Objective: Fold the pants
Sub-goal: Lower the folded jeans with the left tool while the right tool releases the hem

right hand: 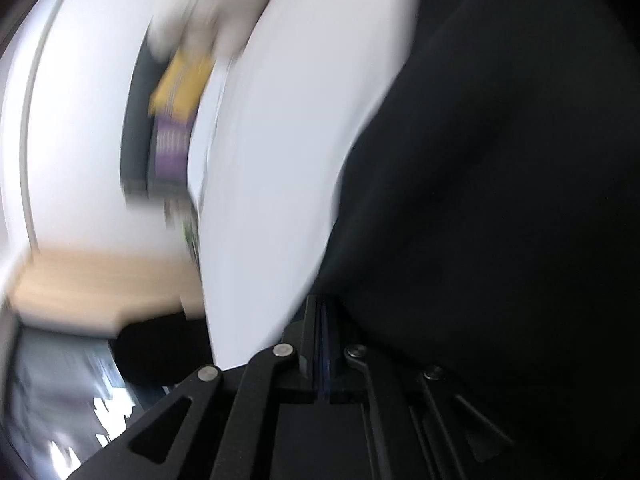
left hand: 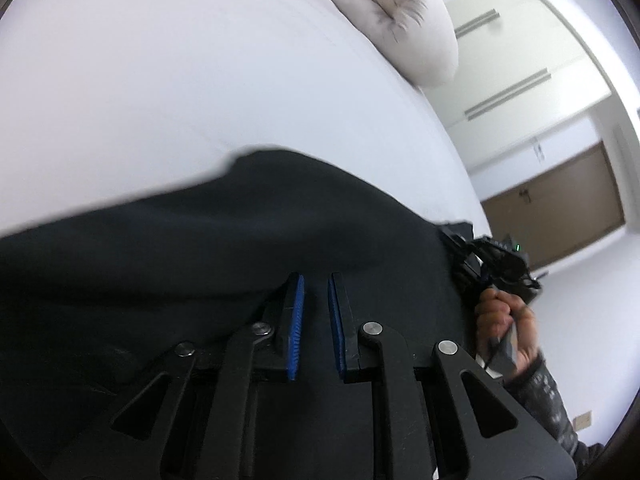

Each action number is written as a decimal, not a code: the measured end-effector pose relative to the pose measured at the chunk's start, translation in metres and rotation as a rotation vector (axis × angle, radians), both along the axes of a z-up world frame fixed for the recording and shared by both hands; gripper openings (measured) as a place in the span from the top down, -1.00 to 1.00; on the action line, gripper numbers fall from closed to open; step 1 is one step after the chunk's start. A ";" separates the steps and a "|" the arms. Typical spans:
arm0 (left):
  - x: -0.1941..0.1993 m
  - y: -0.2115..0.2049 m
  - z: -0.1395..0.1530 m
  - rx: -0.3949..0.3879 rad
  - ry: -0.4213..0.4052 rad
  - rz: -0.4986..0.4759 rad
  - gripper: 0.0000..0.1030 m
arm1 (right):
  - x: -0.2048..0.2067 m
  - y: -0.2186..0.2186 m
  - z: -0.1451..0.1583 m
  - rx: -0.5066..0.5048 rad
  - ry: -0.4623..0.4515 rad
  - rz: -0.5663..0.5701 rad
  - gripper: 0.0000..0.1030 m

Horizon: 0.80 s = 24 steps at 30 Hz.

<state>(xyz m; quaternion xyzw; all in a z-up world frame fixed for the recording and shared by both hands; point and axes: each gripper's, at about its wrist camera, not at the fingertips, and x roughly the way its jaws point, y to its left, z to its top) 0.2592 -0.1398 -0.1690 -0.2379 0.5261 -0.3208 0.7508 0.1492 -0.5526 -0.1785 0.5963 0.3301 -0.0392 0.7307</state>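
Note:
The black pants (left hand: 208,240) lie across a white bed (left hand: 160,80). My left gripper (left hand: 316,280) is open just above the dark cloth, its blue pads (left hand: 297,320) apart with nothing between them. My right gripper (left hand: 460,248) shows at the pants' right edge in the left wrist view, held by a hand. In the blurred right wrist view the right gripper (right hand: 323,304) is shut on the edge of the pants (right hand: 500,200), which fill the right side.
A beige pillow (left hand: 396,16) lies at the far end of the bed. Cream wardrobe doors (left hand: 520,60) and a brown door (left hand: 560,208) stand beyond. A yellow and purple item (right hand: 176,120) sits left of the bed, blurred.

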 end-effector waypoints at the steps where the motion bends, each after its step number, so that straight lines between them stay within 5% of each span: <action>1: 0.003 0.006 -0.002 -0.005 0.006 0.010 0.83 | -0.007 -0.018 0.001 -0.039 0.010 -0.047 1.00; 6: 0.014 0.064 0.006 -0.004 -0.013 0.109 0.85 | -0.053 -0.100 0.016 -0.065 0.041 -0.278 1.00; 9: 0.015 0.115 0.018 0.035 -0.022 0.270 0.85 | -0.072 -0.096 0.049 -0.163 0.034 -0.291 0.90; 13: -0.002 0.158 0.045 0.042 -0.046 0.358 0.85 | -0.080 -0.010 0.069 -0.153 -0.092 -0.061 0.90; 19: -0.093 0.075 0.061 -0.008 -0.050 0.091 0.84 | -0.074 0.160 0.053 -0.005 -0.109 0.370 0.90; 22: -0.114 0.043 0.034 0.069 -0.001 0.011 0.84 | -0.079 0.207 0.021 0.007 -0.049 0.476 0.91; 24: -0.116 0.047 0.025 0.055 -0.008 0.019 0.85 | -0.072 0.202 0.015 -0.014 -0.042 0.466 1.00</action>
